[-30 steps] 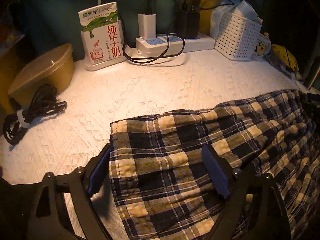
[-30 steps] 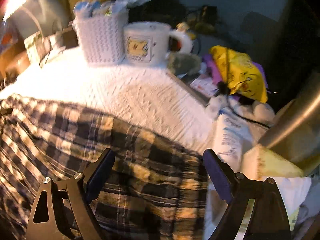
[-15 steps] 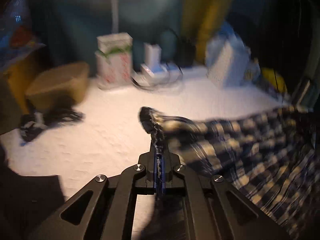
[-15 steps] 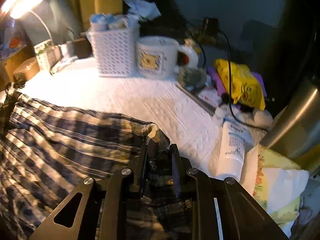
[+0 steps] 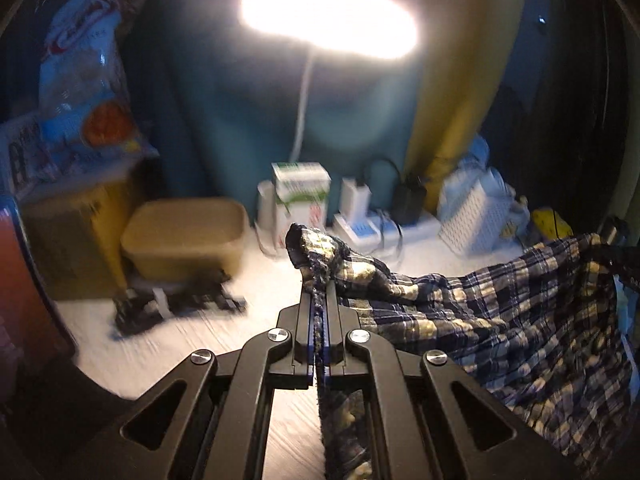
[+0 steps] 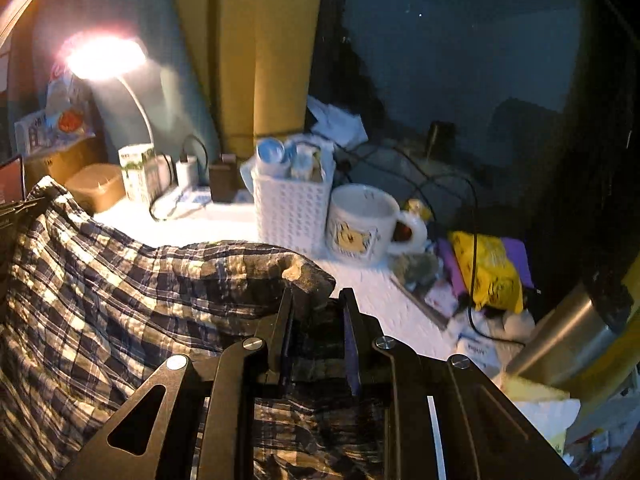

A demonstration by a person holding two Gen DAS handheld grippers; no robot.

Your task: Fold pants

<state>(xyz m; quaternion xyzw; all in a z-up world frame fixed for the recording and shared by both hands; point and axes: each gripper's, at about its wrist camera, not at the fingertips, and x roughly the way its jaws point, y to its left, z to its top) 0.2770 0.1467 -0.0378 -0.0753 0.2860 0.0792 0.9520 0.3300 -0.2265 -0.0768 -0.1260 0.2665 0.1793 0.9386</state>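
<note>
Pants (image 5: 500,312) in dark plaid hang between your two grips, lifted off the white table (image 5: 168,344) and sagging in the middle, so you are at the very start of a fold: one edge is picked up at both corners, but no fold has been laid down yet. Your left hand-held gripper (image 5: 319,300) is clamped tight on one corner of the cloth, a tuft sticking out past the tips. Your right hand-held gripper (image 6: 318,308) pinches a thicker bunch at the other corner, its jaws nearly together with fabric filling the gap. What is left, as I judge it, is to carry this edge over to meet the opposite one, lay it flat, smooth it and fold again. Mind the clutter at the far side of the table. A white lattice basket (image 6: 292,216) stands there with tubes and packets poking out of its top; just right of it sits a white mug (image 6: 360,224), whose contents you cannot see. Far left is a tan tub (image 5: 184,236) with its lid on, and a milk carton (image 5: 300,196) stands next to a power strip (image 5: 372,226).
</note>
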